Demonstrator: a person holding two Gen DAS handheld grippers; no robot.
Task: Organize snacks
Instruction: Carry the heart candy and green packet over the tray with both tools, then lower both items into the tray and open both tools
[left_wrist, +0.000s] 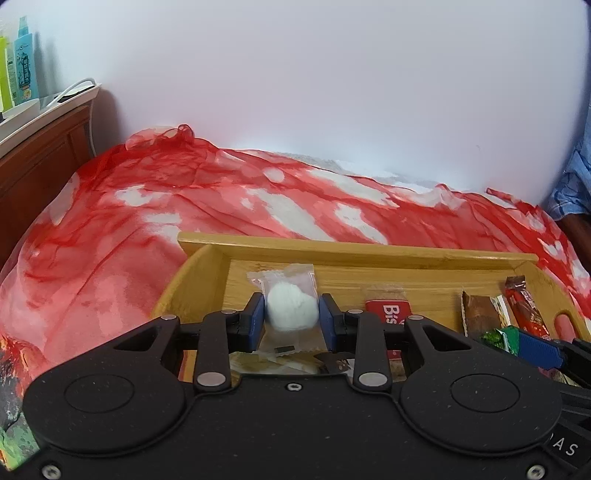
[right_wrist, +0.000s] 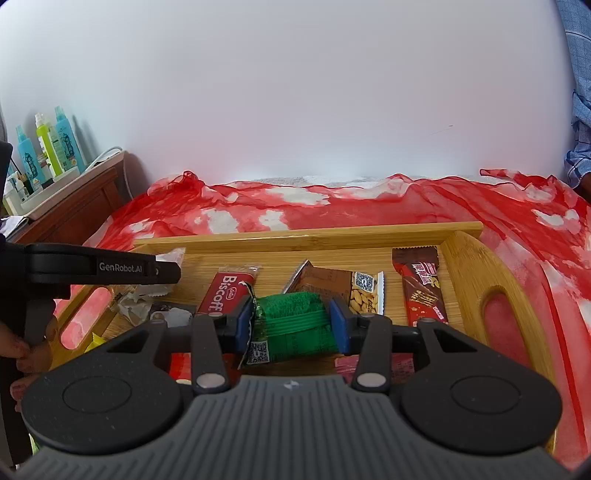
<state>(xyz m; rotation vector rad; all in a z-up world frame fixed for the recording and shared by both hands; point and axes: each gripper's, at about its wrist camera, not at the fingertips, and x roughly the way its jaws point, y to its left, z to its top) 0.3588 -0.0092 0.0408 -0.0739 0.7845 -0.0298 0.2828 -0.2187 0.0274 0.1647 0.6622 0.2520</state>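
My left gripper (left_wrist: 291, 314) is shut on a white round snack in a clear wrapper (left_wrist: 291, 308), held just above the left end of the wooden tray (left_wrist: 332, 249). My right gripper (right_wrist: 291, 325) is shut on a green snack packet (right_wrist: 291, 321), low over the tray's middle (right_wrist: 306, 236). On the tray floor lie a red Biscoff packet (right_wrist: 225, 293), a brown almond bar (right_wrist: 332, 284) and a red-brown wafer bar (right_wrist: 423, 291). The right wrist view shows the left gripper (right_wrist: 173, 269) from the side at the tray's left. More wrapped snacks lie partly hidden under both grippers.
The tray rests on a red and white cloth (left_wrist: 184, 206) spread over a bed. A wooden headboard (left_wrist: 40, 162) with bottles (right_wrist: 55, 144) on its ledge stands at the left. A white wall lies behind. A person's blue sleeve (left_wrist: 576, 184) is at the right; a hand (right_wrist: 26, 350) grips the left tool.
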